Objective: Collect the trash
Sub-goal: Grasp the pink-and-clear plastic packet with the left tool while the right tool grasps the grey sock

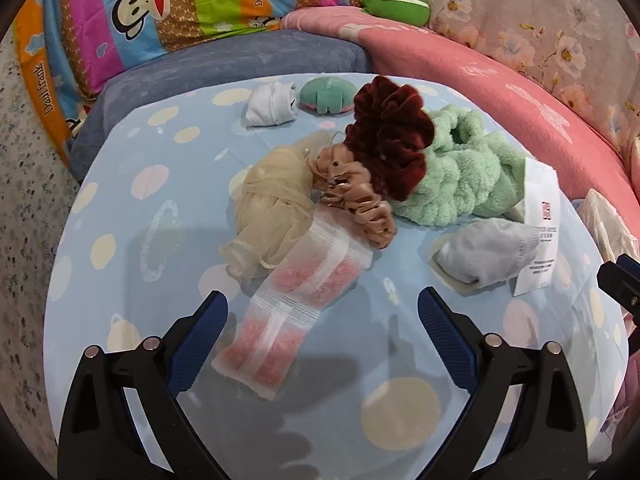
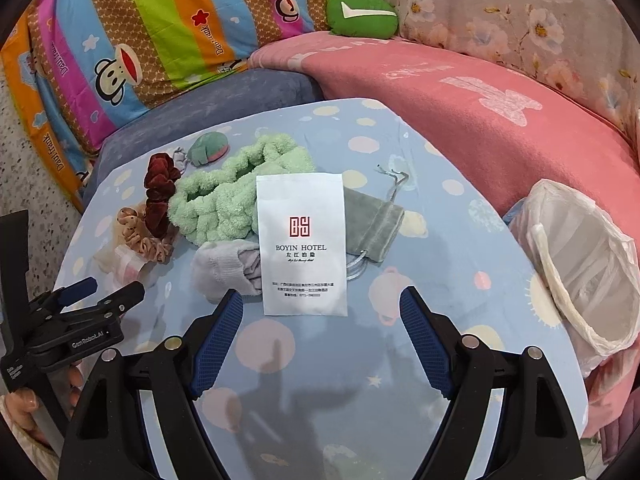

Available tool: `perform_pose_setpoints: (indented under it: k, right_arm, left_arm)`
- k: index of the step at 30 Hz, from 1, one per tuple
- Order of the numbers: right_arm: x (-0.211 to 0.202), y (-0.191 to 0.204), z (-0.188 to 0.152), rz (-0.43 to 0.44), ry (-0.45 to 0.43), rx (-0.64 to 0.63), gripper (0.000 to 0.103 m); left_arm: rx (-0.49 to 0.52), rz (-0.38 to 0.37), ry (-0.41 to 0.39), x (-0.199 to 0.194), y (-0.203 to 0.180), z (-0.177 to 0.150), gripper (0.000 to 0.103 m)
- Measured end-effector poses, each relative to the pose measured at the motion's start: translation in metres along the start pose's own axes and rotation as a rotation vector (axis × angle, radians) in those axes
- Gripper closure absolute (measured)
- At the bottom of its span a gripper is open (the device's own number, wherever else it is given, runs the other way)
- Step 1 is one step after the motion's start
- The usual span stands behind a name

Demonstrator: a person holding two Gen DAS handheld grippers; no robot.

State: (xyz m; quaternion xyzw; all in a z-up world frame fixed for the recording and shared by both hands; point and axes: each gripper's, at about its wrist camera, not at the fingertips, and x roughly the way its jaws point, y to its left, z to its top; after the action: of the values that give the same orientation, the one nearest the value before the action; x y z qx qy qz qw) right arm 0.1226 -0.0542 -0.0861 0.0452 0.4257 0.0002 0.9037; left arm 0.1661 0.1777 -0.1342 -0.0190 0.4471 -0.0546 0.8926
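Both claws were spread wide with nothing in them. My left claw hung tilted down right over the near end of the mesh packet, a see-through white sachet with pink stuff inside. I'd guess that one's feather-light and floppy, so I'd pinch it across the middle where the white seam band runs, not at the limp end.

My right claw was angled down the same way, with the white hotel paper bag sitting just beyond its tips. I'm using that bag as my landmark. It looked thin, flat and a bit slick, probably a pain to lift off the cloth, so I'd go for the near bottom edge, which lay free on the desk.

Tucked under the bag's left edge was a grey sock, and poking out from under its right side, a grey velvet pouch. Behind and left of it sat the green fluffy headband, then the dark red scrunchie and tan scrunchie. Well off to the bag's right, at the desk edge, was the lined bin, the likely drop spot.
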Motion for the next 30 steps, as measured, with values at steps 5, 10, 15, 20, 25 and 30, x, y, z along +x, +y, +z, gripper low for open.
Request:
perform_pose_setpoints:
  k: [5, 10, 15, 20, 25, 30]
  right_arm:
    - [0.019, 0.018, 0.003, 0.038, 0.037, -0.006, 0.026]
    - [0.037, 0.035, 0.010, 0.081, 0.065, -0.007, 0.026]
    - [0.056, 0.046, 0.015, 0.130, 0.103, -0.001, 0.044]
    - [0.070, 0.055, 0.016, 0.174, 0.132, -0.003, 0.068]
    - [0.060, 0.056, 0.017, 0.208, 0.121, -0.005, 0.089]
    - [0.034, 0.051, 0.024, 0.232, 0.070, 0.002, 0.090]
  left_arm:
    - [-0.009, 0.000, 0.011, 0.011, 0.007, 0.003, 0.016]
    - [-0.038, -0.020, 0.044, 0.020, 0.013, 0.003, 0.043]
    - [-0.044, -0.035, 0.060, 0.019, 0.011, 0.001, 0.071]
    - [-0.049, -0.050, 0.049, 0.007, 0.003, 0.001, 0.079]
    - [-0.056, -0.063, 0.038, -0.008, -0.008, 0.003, 0.080]
    - [-0.058, -0.068, 0.017, -0.026, -0.024, 0.008, 0.082]
